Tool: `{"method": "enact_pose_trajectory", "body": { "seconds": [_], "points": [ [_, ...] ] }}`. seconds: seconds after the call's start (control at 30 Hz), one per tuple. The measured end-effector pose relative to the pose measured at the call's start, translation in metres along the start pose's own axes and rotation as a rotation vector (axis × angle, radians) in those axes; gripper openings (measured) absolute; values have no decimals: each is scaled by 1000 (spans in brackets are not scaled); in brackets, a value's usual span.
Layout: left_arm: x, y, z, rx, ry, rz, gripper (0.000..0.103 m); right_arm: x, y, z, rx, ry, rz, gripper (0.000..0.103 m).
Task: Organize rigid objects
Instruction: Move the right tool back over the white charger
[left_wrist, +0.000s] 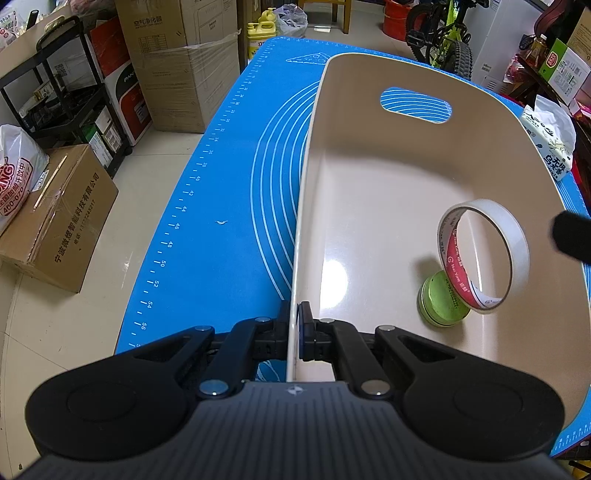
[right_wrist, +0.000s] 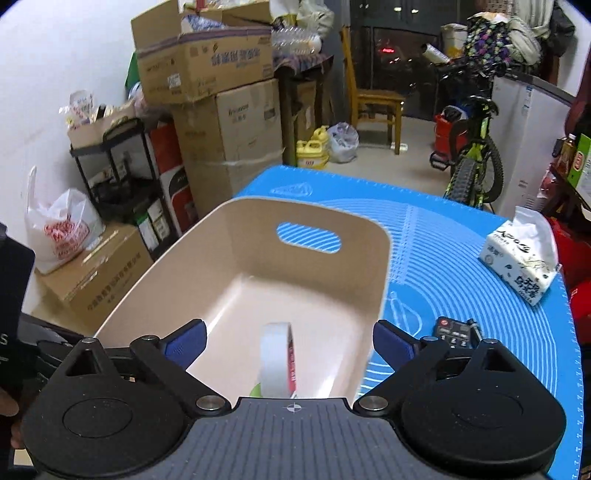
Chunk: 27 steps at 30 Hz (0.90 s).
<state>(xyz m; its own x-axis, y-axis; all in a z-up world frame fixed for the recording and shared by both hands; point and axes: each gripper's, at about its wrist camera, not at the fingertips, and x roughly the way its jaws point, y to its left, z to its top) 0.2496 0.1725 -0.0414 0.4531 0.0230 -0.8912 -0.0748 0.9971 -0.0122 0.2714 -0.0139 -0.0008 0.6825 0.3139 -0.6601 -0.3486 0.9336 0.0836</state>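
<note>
The left gripper (left_wrist: 295, 328), angled steeply down at the bottom centre of its view, is clenched on the near wall of the beige bin (left_wrist: 306, 206). The right gripper (right_wrist: 290, 341) hangs above the bin (right_wrist: 373, 295) with its jaws spread wide, nothing between the pads. Below it, low in the frame, the tape roll (right_wrist: 275, 363) stands on edge on the bin floor, leaning against a green tin (left_wrist: 441, 302). On the blue mat (right_wrist: 461, 258), right of the bin, lie a remote (right_wrist: 452, 334) and a tissue pack (right_wrist: 521, 266).

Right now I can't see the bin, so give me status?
Left gripper shut on bin wall. Right gripper open, empty. Tape roll on edge in bin, against green tin. Nothing blocking.
</note>
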Motion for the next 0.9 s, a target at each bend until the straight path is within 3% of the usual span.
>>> {"method": "enact_pose_trajectory", "body": {
  "seconds": [0.5,0.9],
  "points": [
    [-1,-1,-1,1,0,2,5,-43,-54,-19,67,-63,-86,98],
    [0,-1,-1,1,0,2,5,-41,-89,-73,101,13,-175,98]
  ]
}}
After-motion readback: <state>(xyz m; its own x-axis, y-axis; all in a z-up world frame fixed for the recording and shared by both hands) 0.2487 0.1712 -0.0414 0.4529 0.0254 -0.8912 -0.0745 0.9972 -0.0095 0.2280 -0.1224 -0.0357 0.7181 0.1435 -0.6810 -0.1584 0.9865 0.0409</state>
